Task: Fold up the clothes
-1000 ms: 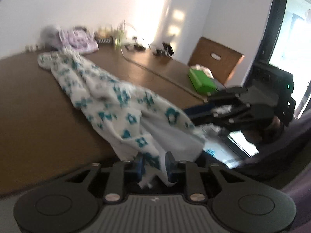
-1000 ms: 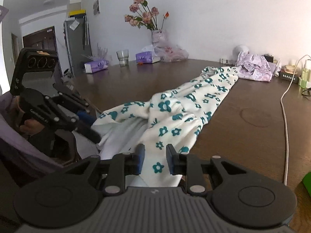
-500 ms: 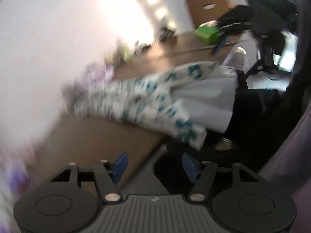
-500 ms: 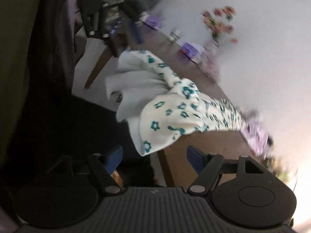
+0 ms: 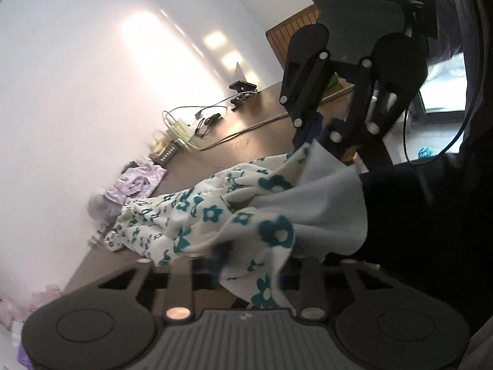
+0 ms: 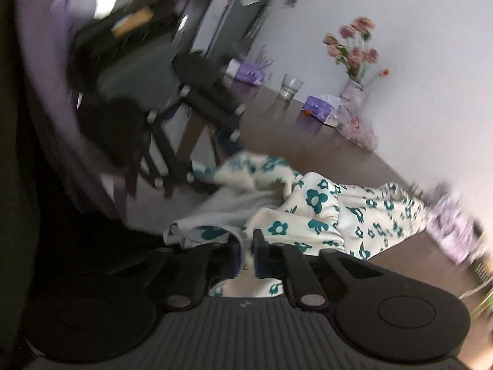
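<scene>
Nipped a fold of the floral garment [image 6: 314, 200] in the right claw [image 6: 246, 256], fingers pressed together with cloth showing above and below them. Took the same near edge in the left claw [image 5: 246, 265] as well, probably pinched shut, to judge by the one dark pad [image 5: 222, 252] seen drawn in under the draped cloth; could not see the rest of that grip for blur. Held the two claws near each other and off the front of the bench [image 5: 255, 129], so as to keep the edge bunched between them with its pale lining turned up.

Left the rest of the garment trailing away across the bench, rumpled and stretched long toward the wall, its far end just beside a crumpled lilac garment [image 5: 138, 182]. Lay partly on the wood and partly in the air, then, borne at one end only. Looked like a grip meant for drawing the piece straight or carrying the edge over. Would fit equally a spreading-out ahead of a fold and a fold in the making. Showed no tidy crease anywhere.

Kept the cable [image 5: 246, 129] and the small clutter by the wall clear of the cloth.
</scene>
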`<state>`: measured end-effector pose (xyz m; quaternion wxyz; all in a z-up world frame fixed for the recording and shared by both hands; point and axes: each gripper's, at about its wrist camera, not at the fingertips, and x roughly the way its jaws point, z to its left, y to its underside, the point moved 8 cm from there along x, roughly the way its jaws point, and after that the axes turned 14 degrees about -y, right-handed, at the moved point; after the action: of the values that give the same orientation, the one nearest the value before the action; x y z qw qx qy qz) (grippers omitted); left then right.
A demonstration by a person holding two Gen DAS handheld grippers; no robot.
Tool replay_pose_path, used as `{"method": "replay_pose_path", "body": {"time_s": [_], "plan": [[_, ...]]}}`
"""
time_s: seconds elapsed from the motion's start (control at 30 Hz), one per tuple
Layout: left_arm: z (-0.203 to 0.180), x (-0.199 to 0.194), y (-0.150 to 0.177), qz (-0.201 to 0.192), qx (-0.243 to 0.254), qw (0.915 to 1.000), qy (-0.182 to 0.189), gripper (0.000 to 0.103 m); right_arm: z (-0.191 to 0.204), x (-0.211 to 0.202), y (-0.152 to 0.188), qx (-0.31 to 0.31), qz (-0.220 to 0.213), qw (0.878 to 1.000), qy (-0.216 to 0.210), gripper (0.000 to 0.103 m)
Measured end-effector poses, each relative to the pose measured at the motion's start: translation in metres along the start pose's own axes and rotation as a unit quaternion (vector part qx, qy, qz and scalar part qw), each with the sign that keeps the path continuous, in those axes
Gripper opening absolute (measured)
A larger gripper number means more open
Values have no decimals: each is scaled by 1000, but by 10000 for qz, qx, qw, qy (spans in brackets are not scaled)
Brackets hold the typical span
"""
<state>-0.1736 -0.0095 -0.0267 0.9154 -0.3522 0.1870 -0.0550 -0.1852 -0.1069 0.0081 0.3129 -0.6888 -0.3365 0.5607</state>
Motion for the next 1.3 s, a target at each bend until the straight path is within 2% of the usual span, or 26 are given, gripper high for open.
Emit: {"method": "replay_pose_path", "body": {"time_s": [0.1,0.2,0.27,0.33,0.4,0.47,0.5,0.57,0.63,0.67,0.73,0.8,0.83,0.87,0.93,0.97,1.0,1.03,1.1,1.17,1.23,1.3], "plan": [[8,-1,-2,96,-300,9994,114,11,-2,-12,-2,334,-185,9992,-111,6],[23,-12,-3,263,-811,9950,522,9,0,-27,-10,573,-454,9964,-426,5],[36,-21,-6,298,-1182,9889,854,8,-11,-37,-21,760,-734,9928,-561,5],[59,-25,-13,154,-1866,9762,1096,8,-36,-45,-34,1085,-1030,9878,-443,5],[89,-17,-20,-16,-2623,9570,1236,8,-69,-45,-45,1521,-1249,9802,-207,5],[118,1,-26,-75,-3260,9377,1195,9,-111,-39,-51,2075,-1409,9680,-8,5],[133,15,-28,-7,-3589,9276,1038,11,-132,-32,-51,2421,-1425,9597,87,5],[154,51,-27,349,-4295,8978,915,12,-173,-13,-47,3181,-1382,9373,350,5],[164,89,-18,721,-4848,8676,842,12,-208,12,-34,4069,-1236,9027,647,8],[163,109,-11,985,-5051,8531,860,12,-222,22,-26,4381,-1206,8865,874,11],[160,149,5,1526,-5430,8208,902,17,-241,43,-7,4752,-960,8658,1237,35],[156,172,18,1794,-5696,7969,909,26,-247,47,1,4777,-974,8613,1434,39],[159,173,24,1808,-5816,7883,875,36,-248,39,2,4740,-1088,8593,1586,43],[161,174,30,1815,-5932,7798,837,42,-247,26,1,4669,-1200,8570,1824,45],[173,161,41,1671,-6107,7724,512,63,-243,-4,-3,4443,-1443,8519,2366,51],[180,153,48,1621,-6223,7650,355,66,-240,-17,-7,4301,-1543,8518,2563,51],[187,144,54,1577,-6341,7568,203,69,-231,-27,-12,4127,-1600,8587,2584,51],[195,136,61,1532,-6455,7482,50,69,-220,-27,-16,3951,-1561,8735,2376,51],[195,124,65,1499,-6723,7245,239,69,-196,-17,-22,3627,-1395,9031,1828,51],[183,123,45,1369,-6414,7546,212,70,-180,1,-22,3415,-1182,9190,1579,50],[171,123,24,1232,-6062,7855,172,73,-179,21,-19,3390,-913,9200,1744,50],[159,123,2,1091,-5696,8145,132,78,-187,28,-14,3489,-852,9144,1870,49]]}}
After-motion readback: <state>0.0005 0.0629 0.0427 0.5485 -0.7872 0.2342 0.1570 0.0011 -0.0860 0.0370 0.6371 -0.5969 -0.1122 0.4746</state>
